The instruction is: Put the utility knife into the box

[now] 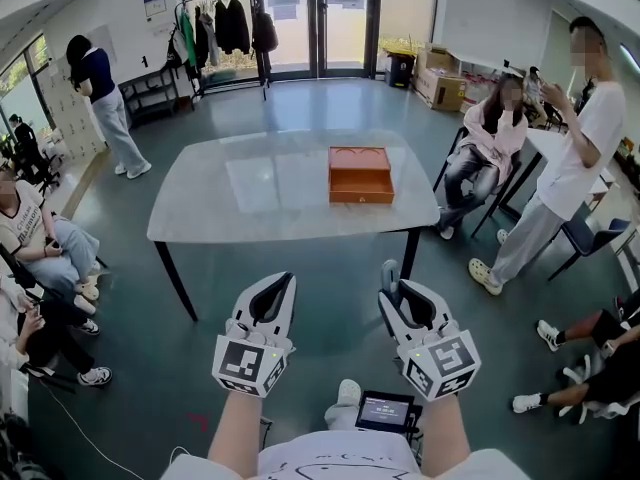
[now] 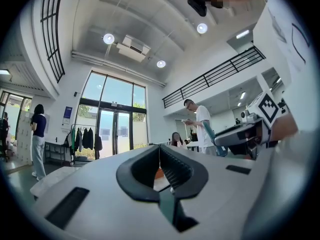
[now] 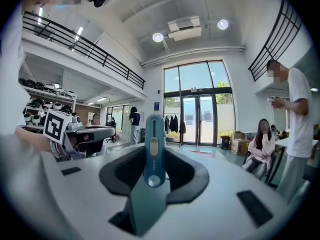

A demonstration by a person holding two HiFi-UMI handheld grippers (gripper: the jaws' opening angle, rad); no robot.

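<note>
**Right claw held the knife, box well ahead on the table**

The right claw (image 3: 154,160) was pinching the blue utility knife (image 3: 154,143) between its pads. The knife's long axis ran along the line the claw pointed, with its slim end sticking out past the jaw tips toward the table. Beside it, the left claw (image 2: 160,151) had its jaws pressed together with nothing between them. Both were held level in front of the person, over bare floor short of the table's near edge.

Beyond that gap stood the pale table (image 1: 250,203). On its far right part sat the orange box (image 1: 360,175), top open, well apart from both claws. In the head view the box lay straight ahead of the right claw (image 1: 394,286) and a little to its left, nearer to that claw than to the left claw (image 1: 289,280). The knife (image 1: 389,270) already pointed roughly at it, so the coming move looked like a plain forward carry over the table edge and then a dip into the opening. Several people sat or stood around the room past the table.
</note>
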